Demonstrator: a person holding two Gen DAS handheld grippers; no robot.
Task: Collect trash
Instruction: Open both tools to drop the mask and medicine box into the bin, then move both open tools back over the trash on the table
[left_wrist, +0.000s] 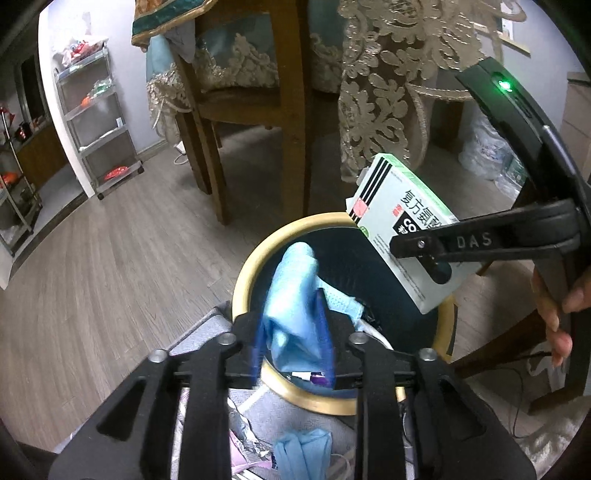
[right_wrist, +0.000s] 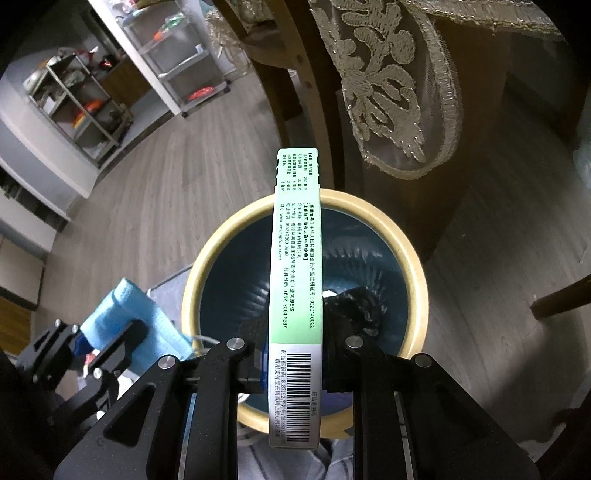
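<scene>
Over the bin's yellow rim, low in the middle of the left wrist view, the left gripper is carrying a crumpled light-blue cloth between its blue pads; the jaws are standing at a narrow gap, and whether they are still pinching the cloth or already letting it go I cannot tell. To the right side of that view, the right gripper is clamping a green-and-white medicine box flat across its two broad faces, and the box is hanging tilted above the bin's far edge. Seen from the right wrist, the box is running edge-on up the centre of the frame, directly over the dark ribbed inside of the bin. Judging by looks, the cloth is soft and light, so any bunched fold is giving enough hold. The box seems light, thin card that could crush, so gripping across the faces near one end, as now, looks sound.
</scene>
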